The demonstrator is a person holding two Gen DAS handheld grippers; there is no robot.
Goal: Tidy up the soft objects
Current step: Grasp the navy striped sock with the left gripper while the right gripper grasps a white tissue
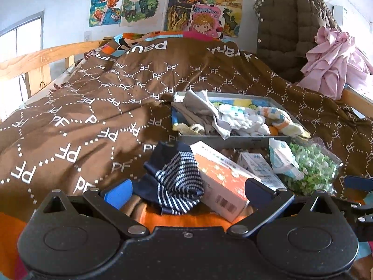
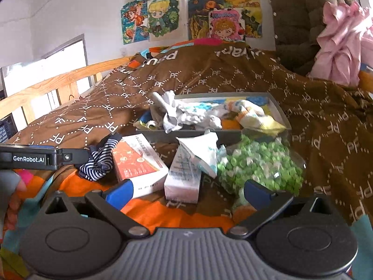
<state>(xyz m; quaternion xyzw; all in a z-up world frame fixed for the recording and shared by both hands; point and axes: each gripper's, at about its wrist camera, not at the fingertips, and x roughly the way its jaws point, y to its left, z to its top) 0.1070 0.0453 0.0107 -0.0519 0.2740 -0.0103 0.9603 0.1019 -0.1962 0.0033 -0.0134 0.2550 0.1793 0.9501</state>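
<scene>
Brown duvet (image 1: 98, 107) carries a repeated white "PF" monogram inside dotted diamond lines, seen in both views. Bigger white lettering near its far edge sits upside down to the camera; one word reads "paul", the rest too folded to tell. Left gripper (image 2: 58, 157), side-on in the right wrist view, has a white "GenRobot.AI" label on its black body. Orange-and-white box (image 1: 221, 182) shows a barcode on its end face and small print, unreadable. White carton (image 2: 184, 177) has small print, illegible. Pink poster (image 1: 206, 21) has a title, too blurred.
</scene>
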